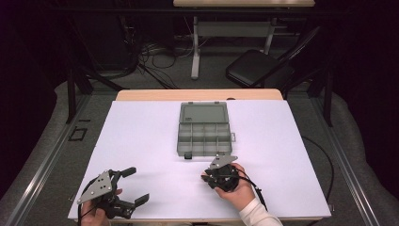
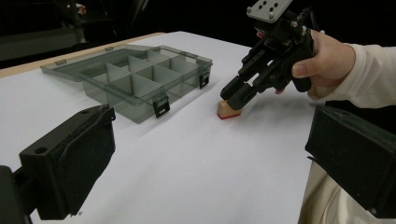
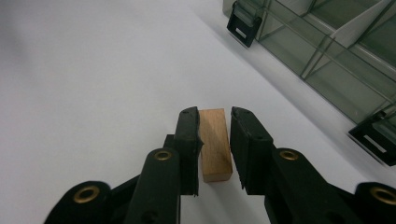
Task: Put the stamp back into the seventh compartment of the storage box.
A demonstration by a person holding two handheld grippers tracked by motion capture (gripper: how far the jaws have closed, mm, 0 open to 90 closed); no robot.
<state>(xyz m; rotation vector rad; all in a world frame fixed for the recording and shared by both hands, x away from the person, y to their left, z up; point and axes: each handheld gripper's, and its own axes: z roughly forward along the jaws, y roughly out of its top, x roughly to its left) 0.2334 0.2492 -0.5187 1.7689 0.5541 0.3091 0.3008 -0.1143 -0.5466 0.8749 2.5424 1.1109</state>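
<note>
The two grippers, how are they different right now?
The left gripper has its jaws spread wide with nothing between them; the right gripper has its jaws narrowed around a small wooden block. The left gripper sits near the table's front edge, far from the grey compartment box; the right gripper is close in front of that box, tipped down at the block. Both are black, and a hand holds each.

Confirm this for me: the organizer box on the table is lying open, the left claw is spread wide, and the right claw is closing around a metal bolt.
Wrong on one point: it is no metal bolt. The right gripper view shows the right claw closing around a small wooden block that rests on the white table. The organizer box does lie open, and the left claw is spread wide.
</note>
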